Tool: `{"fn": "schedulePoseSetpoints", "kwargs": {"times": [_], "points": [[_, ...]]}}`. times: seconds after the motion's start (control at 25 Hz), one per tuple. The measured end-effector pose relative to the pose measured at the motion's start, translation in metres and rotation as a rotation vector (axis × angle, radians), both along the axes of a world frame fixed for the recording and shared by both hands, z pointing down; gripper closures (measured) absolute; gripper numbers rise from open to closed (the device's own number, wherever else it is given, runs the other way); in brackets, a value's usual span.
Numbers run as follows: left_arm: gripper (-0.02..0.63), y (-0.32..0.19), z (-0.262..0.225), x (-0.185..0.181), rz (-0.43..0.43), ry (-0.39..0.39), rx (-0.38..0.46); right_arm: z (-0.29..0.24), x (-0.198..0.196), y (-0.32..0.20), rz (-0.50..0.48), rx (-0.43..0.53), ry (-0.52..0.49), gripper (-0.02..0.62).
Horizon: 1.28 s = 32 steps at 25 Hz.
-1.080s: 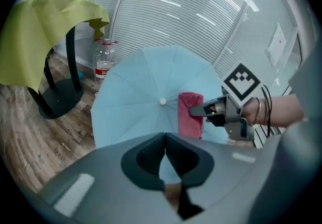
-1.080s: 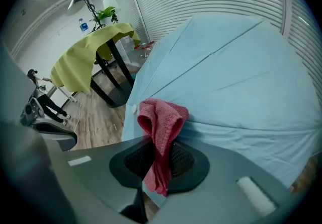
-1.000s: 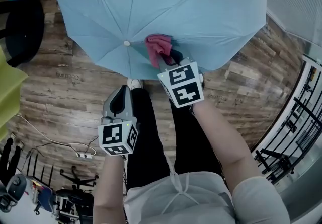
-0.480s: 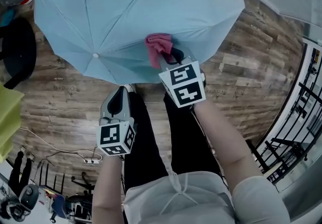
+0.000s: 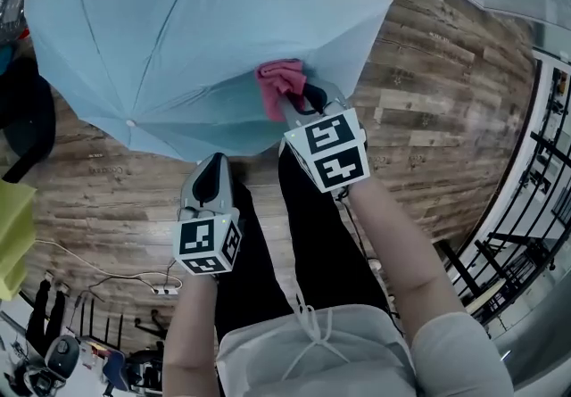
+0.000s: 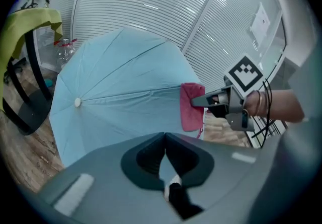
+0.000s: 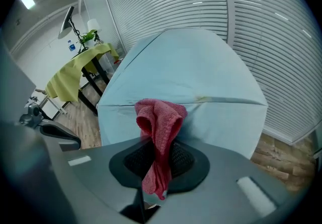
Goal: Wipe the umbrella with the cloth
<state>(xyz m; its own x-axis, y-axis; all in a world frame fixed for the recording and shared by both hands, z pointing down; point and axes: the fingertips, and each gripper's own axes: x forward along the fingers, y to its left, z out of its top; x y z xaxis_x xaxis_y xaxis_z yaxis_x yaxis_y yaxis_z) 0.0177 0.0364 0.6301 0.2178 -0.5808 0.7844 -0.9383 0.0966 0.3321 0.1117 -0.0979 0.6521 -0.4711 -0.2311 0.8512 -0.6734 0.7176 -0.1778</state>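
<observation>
An open light-blue umbrella (image 5: 205,29) lies canopy-up on the wooden floor (image 5: 428,119) in front of the person's legs, and its white tip (image 5: 131,123) points to the left in the head view.

The right tool (image 5: 303,103) is clamped on a pink-red cloth (image 5: 280,83). In the right gripper view the cloth (image 7: 160,127) is pinched between the two dark pads of the right tool (image 7: 161,142). Its upper bunch folds over above the jaws and a short tail hangs below them. The bunch rests against the umbrella (image 7: 201,82), on the panel near the canopy's near rim.

The left tool (image 5: 212,165) sits lower and to the left, just at the rim of the canopy. In the left gripper view the left tool (image 6: 164,137) has its jaws closed tip to tip, with nothing seen gripped between them. Beyond them the umbrella (image 6: 121,102) fills the middle of the view, and the cloth (image 6: 191,107) hangs on its right side from the tip of the right tool (image 6: 201,101).

White slatted blinds (image 7: 201,6) stand behind the umbrella. A worktop draped in yellow-green fabric (image 7: 75,74) stands off to the left.
</observation>
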Motion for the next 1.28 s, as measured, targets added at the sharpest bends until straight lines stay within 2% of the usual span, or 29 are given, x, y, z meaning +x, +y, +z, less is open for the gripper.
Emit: {"fn": "schedulePoseSetpoints", "kwargs": {"times": [0.36,0.68,1.08,1.28], "points": [[0.598,-0.05,0.0,0.058,0.055,0.011,0.006,-0.004,0.066,-0.042,0.076,0.032,0.002,0.537],[0.598,-0.083,0.003,0.087,0.088,0.004,-0.002,0.012,0.112,-0.078,0.174,-0.015,0.01,0.537],[0.598,-0.121,0.017,0.099,0.037,-0.017,-0.038,0.052,0.153,-0.13,0.235,-0.073,0.063,0.537],[0.598,-0.136,0.021,0.113,-0.011,0.006,-0.042,0.07,0.173,-0.152,0.254,-0.082,0.106,0.537]]}}
